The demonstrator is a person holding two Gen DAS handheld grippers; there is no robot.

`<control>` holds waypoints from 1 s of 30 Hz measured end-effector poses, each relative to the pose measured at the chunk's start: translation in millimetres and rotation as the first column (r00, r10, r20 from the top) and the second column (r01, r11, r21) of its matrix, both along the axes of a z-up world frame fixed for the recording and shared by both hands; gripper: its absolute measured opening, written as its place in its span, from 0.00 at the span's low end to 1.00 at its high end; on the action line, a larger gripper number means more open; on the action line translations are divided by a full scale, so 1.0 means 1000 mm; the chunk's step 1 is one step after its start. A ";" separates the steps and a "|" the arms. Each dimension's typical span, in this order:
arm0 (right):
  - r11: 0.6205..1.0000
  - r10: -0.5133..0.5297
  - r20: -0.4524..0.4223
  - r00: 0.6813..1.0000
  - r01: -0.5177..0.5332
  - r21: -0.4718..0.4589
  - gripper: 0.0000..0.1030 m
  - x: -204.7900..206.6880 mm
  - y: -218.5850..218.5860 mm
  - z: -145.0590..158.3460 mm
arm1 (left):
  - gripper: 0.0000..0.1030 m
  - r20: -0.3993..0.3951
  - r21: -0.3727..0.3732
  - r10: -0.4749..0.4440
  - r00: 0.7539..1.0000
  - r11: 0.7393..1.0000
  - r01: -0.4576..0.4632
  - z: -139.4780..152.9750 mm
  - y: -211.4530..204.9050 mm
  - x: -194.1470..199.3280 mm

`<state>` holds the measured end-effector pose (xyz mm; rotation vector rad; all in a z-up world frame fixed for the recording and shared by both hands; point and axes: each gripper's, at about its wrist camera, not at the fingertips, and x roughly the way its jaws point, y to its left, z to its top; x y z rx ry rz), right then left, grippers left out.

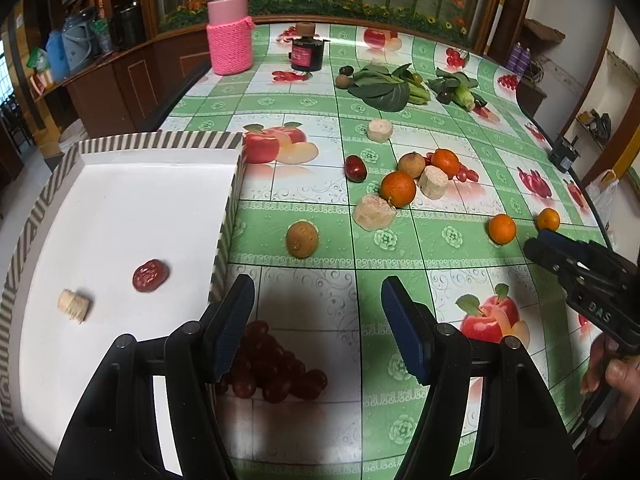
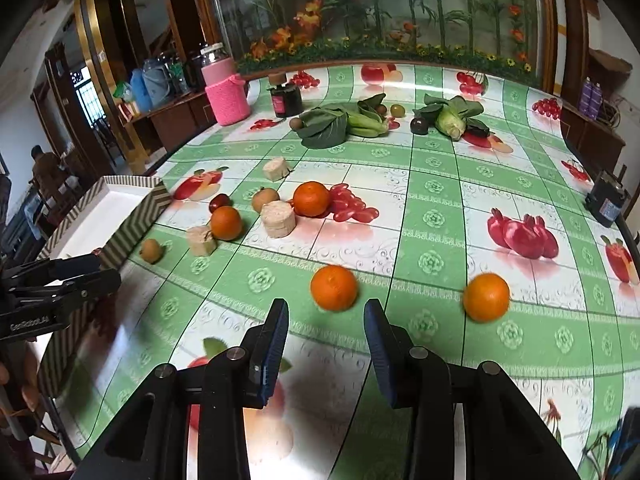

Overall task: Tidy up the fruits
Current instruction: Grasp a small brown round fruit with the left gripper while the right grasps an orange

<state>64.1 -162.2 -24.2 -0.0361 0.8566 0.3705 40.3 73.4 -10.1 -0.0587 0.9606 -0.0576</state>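
Observation:
A white tray with a striped rim (image 1: 160, 140) lies at the left; a red date (image 1: 150, 275) and a pale cut piece (image 1: 74, 305) lie in it. My left gripper (image 1: 318, 328) is open and empty beside the tray's right wall, above a printed grape picture. A brown round fruit (image 1: 302, 239) lies just ahead of it. Oranges (image 1: 398, 188), a dark red fruit (image 1: 355, 168) and pale chunks (image 1: 373, 213) are scattered beyond. My right gripper (image 2: 326, 350) is open and empty, just short of an orange (image 2: 334, 288); another orange (image 2: 486, 297) lies to its right.
A pink knit-covered bottle (image 1: 230, 32) and a dark jar (image 1: 307, 53) stand at the far side. Leafy greens (image 1: 384, 84) and corn (image 2: 450, 122) lie behind the fruit. A small dark box (image 2: 608, 202) sits by the right table edge. The tablecloth carries printed fruit pictures.

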 end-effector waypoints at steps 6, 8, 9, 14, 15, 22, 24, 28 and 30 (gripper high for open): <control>0.999 0.003 -0.025 1.000 -0.004 -0.039 0.37 0.016 0.007 -0.008 | 0.65 -0.026 0.009 -0.006 1.000 1.000 0.006 -0.003 0.006 0.014; 0.999 0.003 -0.029 1.000 -0.005 -0.041 0.37 0.019 0.009 -0.010 | 0.65 -0.040 0.011 0.001 0.999 1.000 -0.001 -0.006 0.007 0.020; 0.999 0.004 -0.030 1.000 -0.005 -0.043 0.37 0.021 0.010 -0.012 | 0.65 -0.047 0.008 0.004 0.999 1.000 -0.003 -0.008 0.008 0.023; 0.999 -0.002 -0.037 0.999 0.001 -0.044 0.37 0.027 0.013 -0.016 | 0.65 -0.063 0.023 0.001 0.998 1.000 0.000 -0.016 0.004 0.035; 0.999 -0.003 -0.038 0.999 0.001 -0.046 0.37 0.028 0.013 -0.016 | 0.65 -0.067 0.036 0.000 0.998 0.999 0.002 -0.017 0.002 0.037; 0.999 -0.007 -0.044 0.999 0.005 -0.033 0.37 0.035 0.012 -0.021 | 0.65 -0.078 0.073 -0.007 0.997 0.997 0.012 -0.025 -0.002 0.047; 1.000 -0.009 -0.045 0.999 0.008 -0.023 0.37 0.036 0.011 -0.021 | 0.65 -0.082 0.069 -0.006 0.997 0.998 0.011 -0.027 -0.002 0.050; 1.000 -0.009 -0.049 0.999 0.009 -0.005 0.37 0.037 0.009 -0.022 | 0.65 -0.081 0.078 -0.007 0.997 0.997 0.014 -0.028 -0.004 0.052; 1.000 -0.008 -0.051 0.999 0.008 -0.003 0.37 0.037 0.010 -0.022 | 0.65 -0.082 0.078 -0.008 0.997 0.997 0.014 -0.029 -0.004 0.052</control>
